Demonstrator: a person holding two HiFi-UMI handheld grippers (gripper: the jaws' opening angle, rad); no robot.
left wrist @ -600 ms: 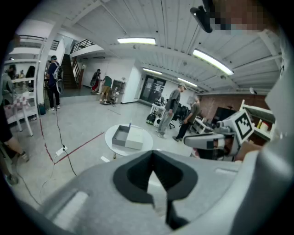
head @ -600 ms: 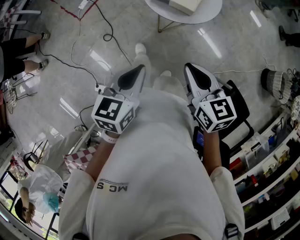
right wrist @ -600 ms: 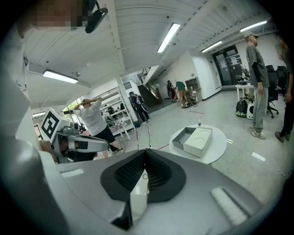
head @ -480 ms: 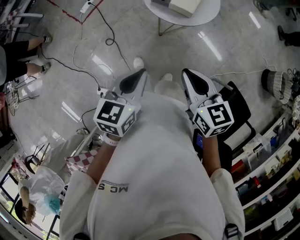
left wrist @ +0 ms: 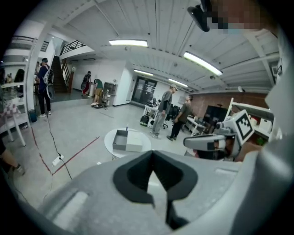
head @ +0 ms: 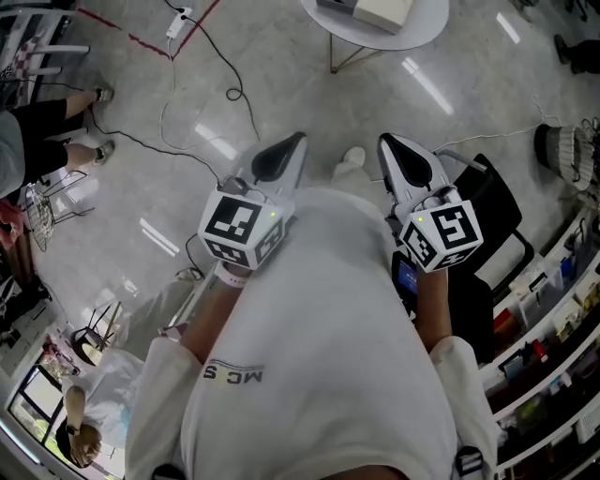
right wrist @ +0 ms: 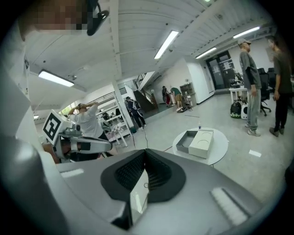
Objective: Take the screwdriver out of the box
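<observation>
A grey open box [head: 371, 10] with a white lid beside it lies on a round white table [head: 405, 36], far ahead across the floor. It also shows in the left gripper view as the box [left wrist: 127, 140] and in the right gripper view as the box [right wrist: 197, 142]. No screwdriver can be made out at this distance. I hold my left gripper [head: 294, 142] and right gripper [head: 387, 142] close to my chest, side by side, pointing toward the table. The left gripper [left wrist: 153, 153] and the right gripper [right wrist: 146, 151] both have their jaws shut at the tips, with nothing between them.
Black cables [head: 202, 66] and a power strip [head: 178, 15] trail over the glossy floor to the left. A black chair [head: 487, 202] and stocked shelves [head: 553, 309] stand at my right. Several people [left wrist: 161, 111] stand farther back in the hall.
My feet have stepped and the floor has shifted in the head view. Both grippers sit slightly further right and stay shut and empty.
</observation>
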